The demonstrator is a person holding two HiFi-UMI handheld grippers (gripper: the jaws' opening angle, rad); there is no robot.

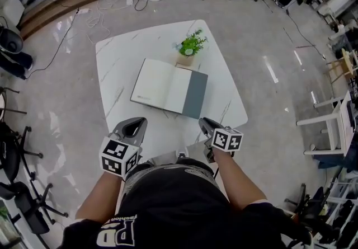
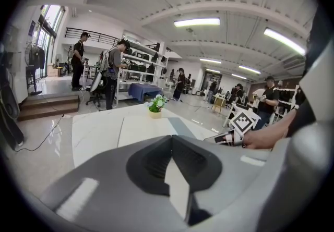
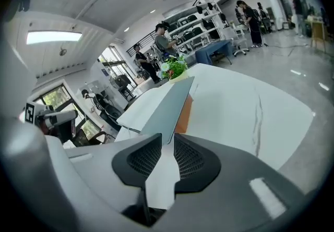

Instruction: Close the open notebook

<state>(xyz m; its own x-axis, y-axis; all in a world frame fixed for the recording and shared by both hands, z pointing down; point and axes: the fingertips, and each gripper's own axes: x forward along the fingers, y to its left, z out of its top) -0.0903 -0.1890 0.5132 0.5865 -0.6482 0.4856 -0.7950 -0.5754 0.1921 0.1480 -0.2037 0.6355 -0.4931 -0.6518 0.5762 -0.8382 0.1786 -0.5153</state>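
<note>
while notebook (image 1: pixel 169 87) lies open, right claw (image 3: pixel 168 137) blocks its near edge

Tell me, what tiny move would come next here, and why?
Probably ease the right hand-held gripper forward to the grey right side of the notebook. It lies open on the table, the left hand-held gripper and the right one touch nothing, and the grey side lies nearest the right one.

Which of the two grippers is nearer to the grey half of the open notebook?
The right gripper: its fingers point at the grey half of the notebook, while the left gripper sits below the white page.
</note>
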